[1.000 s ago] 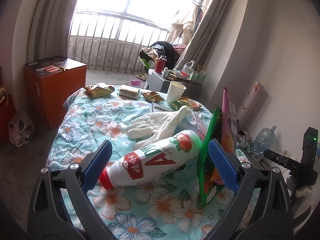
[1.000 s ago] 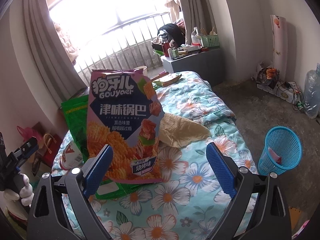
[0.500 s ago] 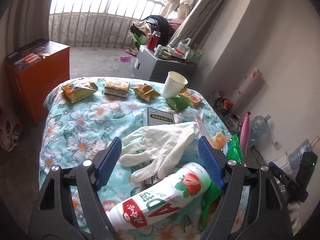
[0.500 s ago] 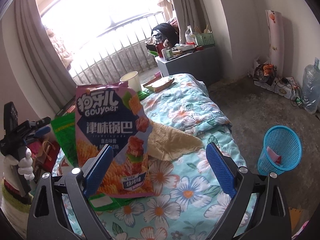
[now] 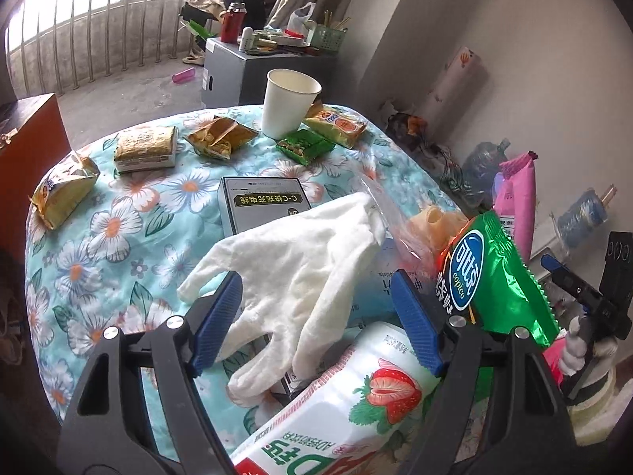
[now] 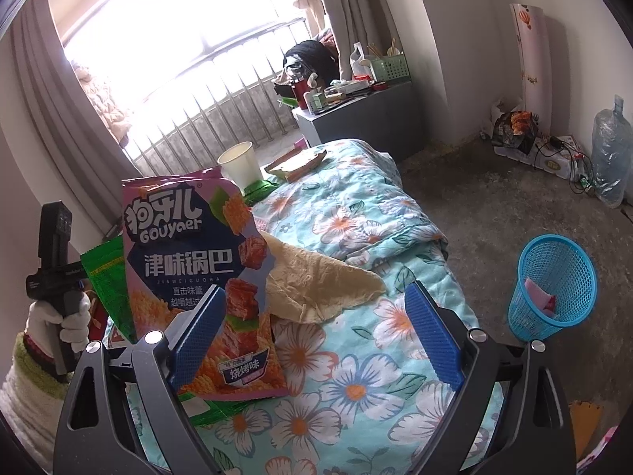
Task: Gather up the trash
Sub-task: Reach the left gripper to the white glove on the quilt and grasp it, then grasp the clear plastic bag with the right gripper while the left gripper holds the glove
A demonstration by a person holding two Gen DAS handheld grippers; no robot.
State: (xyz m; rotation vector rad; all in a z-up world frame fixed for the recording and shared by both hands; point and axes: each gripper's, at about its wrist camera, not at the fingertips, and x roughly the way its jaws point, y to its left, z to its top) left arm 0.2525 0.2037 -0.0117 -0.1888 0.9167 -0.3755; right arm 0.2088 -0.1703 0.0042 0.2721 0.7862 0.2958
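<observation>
My left gripper (image 5: 316, 324) is open, hovering over a white glove (image 5: 300, 273) and a strawberry milk bottle (image 5: 348, 403) on the floral quilt (image 5: 118, 229). A green chip bag (image 5: 494, 277) stands to its right, a pink bag (image 5: 514, 198) behind it. My right gripper (image 6: 316, 332) is open and empty; the pink Gouyaer snack bag (image 6: 190, 261) stands at its left finger, the green bag (image 6: 107, 277) behind it. A blue trash basket (image 6: 554, 285) stands on the floor to the right.
A paper cup (image 5: 289, 103), several snack wrappers (image 5: 221, 136) and a dark box (image 5: 261, 206) lie further back on the quilt. A tan cloth (image 6: 316, 285) lies on the bed. A grey cabinet (image 6: 356, 118) and a water jug (image 6: 609, 158) stand by the walls.
My left gripper has moved forward and up over the bottle toward the glove. My right gripper has shifted slightly right, so the pink bag sits further left. Both stay open.
</observation>
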